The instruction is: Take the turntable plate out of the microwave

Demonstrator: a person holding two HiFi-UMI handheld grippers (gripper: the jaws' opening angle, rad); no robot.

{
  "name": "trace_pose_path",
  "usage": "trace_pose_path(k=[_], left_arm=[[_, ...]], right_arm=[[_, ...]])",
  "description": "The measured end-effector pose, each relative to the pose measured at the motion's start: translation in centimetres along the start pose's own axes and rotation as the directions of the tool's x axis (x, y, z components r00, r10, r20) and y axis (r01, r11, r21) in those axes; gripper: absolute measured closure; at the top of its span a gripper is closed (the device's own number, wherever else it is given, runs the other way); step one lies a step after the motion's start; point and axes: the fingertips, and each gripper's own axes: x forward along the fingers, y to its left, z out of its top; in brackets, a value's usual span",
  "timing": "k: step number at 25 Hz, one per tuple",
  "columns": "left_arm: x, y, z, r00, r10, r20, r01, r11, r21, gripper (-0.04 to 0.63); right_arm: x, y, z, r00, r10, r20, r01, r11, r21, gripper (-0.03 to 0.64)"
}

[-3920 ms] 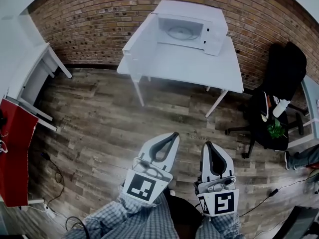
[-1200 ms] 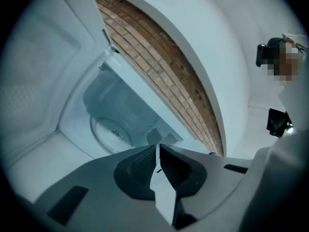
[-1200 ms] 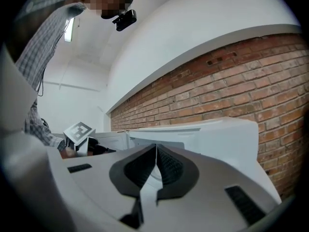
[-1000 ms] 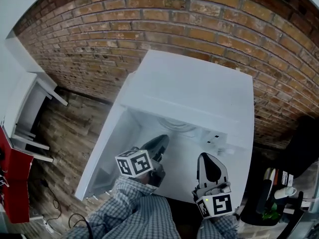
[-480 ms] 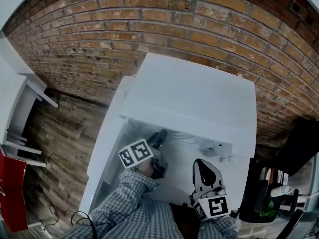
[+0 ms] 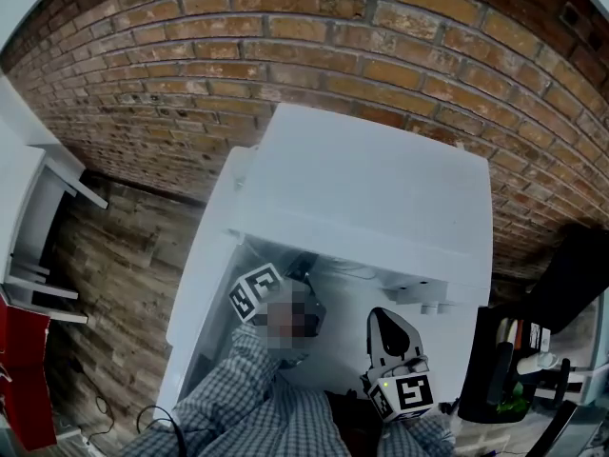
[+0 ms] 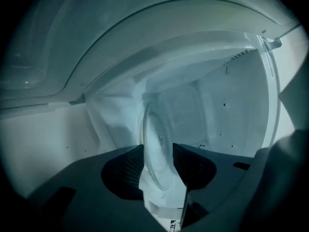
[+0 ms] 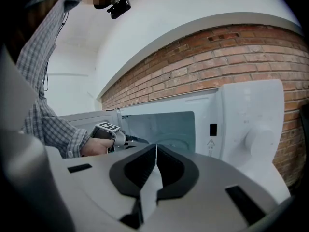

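While its door (image 6: 202, 274) stands swung wide at its left side, the microwave (image 6: 362, 188) faces you with its cavity open and its back to the brick wall (image 6: 285, 36).

- Turntable plate (image 7: 157, 144): clear glass, lying inside the microwave's cavity. The left gripper view, rolled on its side, shows it nearly edge-on.
- Left gripper (image 7: 158, 167): yours, reached into the microwave's cavity. Its jaws are spread wide and have just been opening. The plate's near rim shows in the gap between them, and neither ribbed pad (image 7: 125, 170) presses on it.
- Right gripper (image 8: 155, 151): yours, held outside the microwave, in front of its control panel (image 8: 251, 129). Its jaws are closed flat together, with nothing between them.
- Marker cube (image 6: 253, 291): mounted on the left gripper, just below the microwave's front top edge in the head view.
- Checked sleeve (image 6: 238, 393): on your left arm, leading up to the microwave's mouth.
- Knob (image 8: 258, 138): round and white, on the microwave's panel to the right of the cavity.
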Motion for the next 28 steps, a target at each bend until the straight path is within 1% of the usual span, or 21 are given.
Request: trace_pose_path(k=[1,3,5,7,9,10,11,12,13,14,15,16,17,18,19,20,21,22,25,27,28], left_arm=[[0.0,0.3,0.0,1.0,0.011,-0.003,-0.011,1.0,-0.011,0.415],[0.0,1.0,-0.5,0.999,0.041,-0.022,-0.042,0.999,-0.03,0.451],[-0.1,1.7,-1.3,0.996,0.068,-0.058,-0.071,0.997,-0.041,0.555],[0.0,1.8,-1.9,0.994,0.076,-0.081,-0.08,0.996,-0.05,0.557],[0.0,1.8,-2.0,0.994,0.075,-0.08,-0.081,0.995,-0.066,0.558],[0.0,1.8,-2.0,0.995,0.072,-0.076,-0.078,0.994,-0.077,0.56],[0.0,1.7,-1.9,0.995,0.066,-0.071,-0.072,0.994,-0.087,0.561],[-0.1,1.6,-1.8,0.996,0.058,-0.065,-0.064,0.993,-0.095,0.563],[-0.2,1.5,-1.6,0.997,0.048,-0.058,-0.054,0.993,-0.101,0.563],[-0.2,1.3,-1.4,0.998,0.039,-0.051,-0.044,0.993,-0.107,0.563],[-0.2,1.1,-1.3,0.998,0.032,-0.045,-0.037,0.993,-0.113,0.565],[-0.2,1.0,-1.3,0.999,0.026,-0.043,-0.031,0.992,-0.119,0.565],[-0.3,1.0,-1.4,0.999,0.023,-0.042,-0.028,0.992,-0.123,0.565],[-0.3,0.9,-1.4,0.999,0.019,-0.041,-0.024,0.992,-0.127,0.565],[-0.4,0.8,-1.3,0.999,0.013,-0.039,-0.018,0.991,-0.129,0.565],[-0.4,0.6,-1.2,0.999,0.006,-0.037,-0.01,0.991,-0.132,0.565],[-0.4,0.4,-1.1,0.999,-0.003,-0.034,-0.001,0.991,-0.135,0.565],[-0.3,0.2,-1.1,0.999,-0.011,-0.032,0.007,0.99,-0.14,0.565],[-0.4,-0.3,-1.3,0.999,-0.027,-0.038,0.021,0.988,-0.152,0.565],[-0.6,-0.6,-1.4,0.998,-0.038,-0.04,0.031,0.987,-0.156,0.566],[-0.7,-0.8,-1.4,0.998,-0.045,-0.039,0.038,0.987,-0.157,0.565]], right_arm=[[0.1,0.0,-0.3,1.0,-0.001,-0.004,0.001,1.0,0.006,0.597],[0.2,-0.1,-1.1,1.0,-0.005,-0.02,0.006,0.999,0.036,0.597],[0.6,0.0,-2.1,0.999,-0.008,-0.038,0.011,0.997,0.077,0.597],[1.3,0.2,-2.8,0.999,-0.005,-0.053,0.012,0.992,0.124,0.597],[2.0,0.2,-3.6,0.998,0.006,-0.066,0.007,0.98,0.201,0.597],[2.3,0.1,-4.0,0.997,0.013,-0.071,0.005,0.967,0.255,0.597],[2.7,-0.1,-4.5,0.997,0.02,-0.075,0.005,0.947,0.321,0.597],[3.1,-0.3,-5.0,0.997,0.024,-0.079,0.009,0.917,0.398,0.597],[3.7,-0.6,-5.7,0.996,0.024,-0.085,0.02,0.876,0.482,0.597],[4.4,-1.0,-6.5,0.995,0.019,-0.095,0.038,0.822,0.568,0.595],[5.1,-1.3,-7.3,0.995,0.01,-0.103,0.059,0.756,0.652,0.595],[5.9,-1.6,-8.0,0.995,0.0,-0.102,0.074,0.678,0.731,0.595],[6.5,-1.8,-8.6,0.996,-0.011,-0.089,0.078,0.598,0.798,0.594],[7.2,-1.9,-8.8,0.997,-0.023,-0.067,0.069,0.527,0.847,0.594],[7.7,-2.1,-8.8,0.999,-0.034,-0.041,0.052,0.472,0.88,0.592],[8.3,-2.4,-8.6,0.999,-0.04,-0.012,0.028,0.427,0.904,0.582],[8.8,-2.6,-8.3,0.999,-0.042,0.016,0.002,0.389,0.921,0.518],[9.2,-2.8,-8.1,0.998,-0.041,0.038,-0.021,0.358,0.934,0.469],[10.2,-3.3,-7.5,0.994,-0.042,0.097,-0.08,0.294,0.952,0.459],[10.9,-3.4,-6.7,0.989,-0.057,0.139,-0.121,0.246,0.962,0.459],[11.3,-3.5,-6.4,0.987,-0.067,0.148,-0.13,0.227,0.965,0.459]])
